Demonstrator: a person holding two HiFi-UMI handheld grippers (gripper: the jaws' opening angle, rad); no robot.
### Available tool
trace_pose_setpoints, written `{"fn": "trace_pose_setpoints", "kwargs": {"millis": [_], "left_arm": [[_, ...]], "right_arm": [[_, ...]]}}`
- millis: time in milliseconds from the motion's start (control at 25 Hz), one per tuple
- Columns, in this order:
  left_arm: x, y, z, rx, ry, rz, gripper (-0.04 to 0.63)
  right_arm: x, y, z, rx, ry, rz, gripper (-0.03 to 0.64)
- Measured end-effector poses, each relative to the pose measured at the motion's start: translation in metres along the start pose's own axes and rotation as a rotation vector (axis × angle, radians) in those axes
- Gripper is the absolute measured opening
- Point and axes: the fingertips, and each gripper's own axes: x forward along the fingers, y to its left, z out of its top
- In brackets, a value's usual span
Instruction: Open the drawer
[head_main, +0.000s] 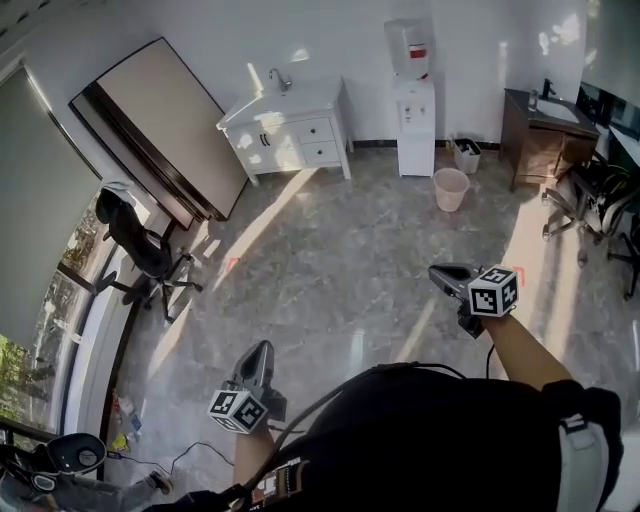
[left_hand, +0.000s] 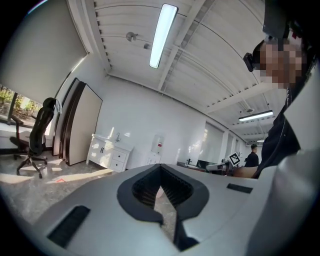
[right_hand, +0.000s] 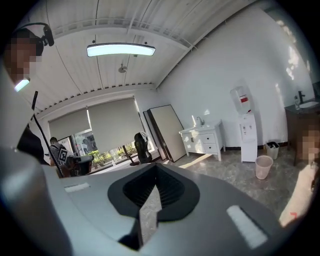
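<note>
Marble floor separates the shut, empty left tongs and right tongs from the white cabinet, pink bin aside.

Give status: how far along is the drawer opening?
Done: nothing; the drawers of the white cabinet look closed. In hand: nothing; left gripper and right gripper are both shut and empty, across the floor from it. Left: walk over, grip a drawer, pull.
</note>
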Motion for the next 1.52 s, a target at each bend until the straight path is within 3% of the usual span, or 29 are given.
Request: {"fn": "trace_pose_setpoints", "kwargs": {"millis": [240,400,800,1120,1520], "left_arm": [[0.078,-0.023,0.010,0.018,-0.048,0.063,-0.009],[0.128,-0.029,0.016,-0.015,-0.071,0.093,-0.009],[0.216,-0.037,0.013,-0.001,0.004,0.105,-0.009],[0.275,0.023,0.020,-0.022,-0.011,0.011,-0.009],[0.317,0.148,0.085,0.011,-0.024,-0.097,-0.009]], "right_arm": [[0.023,-0.082,0.048,-0.027,0.011,0.077,0.002],[0.036,-0.129,0.082,-0.041,0.006,0.107,0.002],[0.066,-0.212,0.096,0.016,0.023,0.119,0.002],[0.106,-0.248,0.103,0.052,0.018,0.013,0.002],[0.213,-0.217,0.159,0.001,-0.039,-0.061,0.002]]}}
